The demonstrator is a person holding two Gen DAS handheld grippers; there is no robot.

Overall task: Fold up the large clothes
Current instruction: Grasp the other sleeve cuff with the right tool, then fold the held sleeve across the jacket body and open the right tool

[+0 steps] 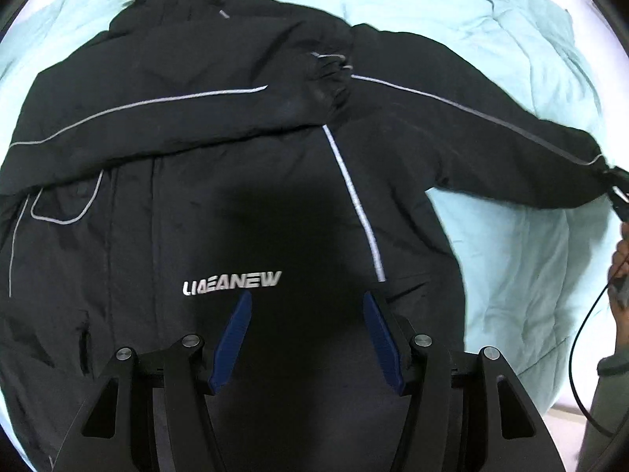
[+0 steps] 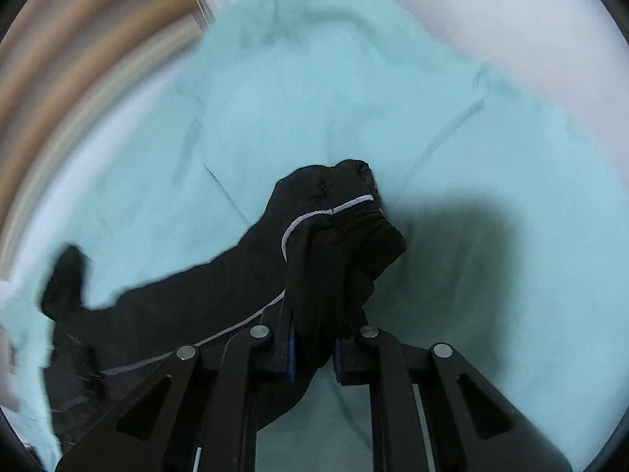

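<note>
The left gripper point(image 1: 306, 334) hovered with its blue fingers point(image 1: 232, 342) spread apart and nothing between them, above the lower front of a black jacket point(image 1: 220, 204). The jacket lay flat on a pale teal quilt point(image 1: 491, 39), its hood toward 12 o'clock. One sleeve point(image 1: 165, 126) was folded across the chest, cuff near the middle. The other sleeve point(image 1: 491, 145) stretched out toward 3 o'clock, where its cuff met the right gripper point(image 1: 617, 192) at the frame edge.

In the right wrist view, the right gripper point(image 2: 314, 354) was pinching the bunched cuff point(image 2: 346, 236) of that sleeve between its fingers, the sleeve trailing off toward 8 o'clock over the quilt point(image 2: 393, 98). The background there was blurred.
</note>
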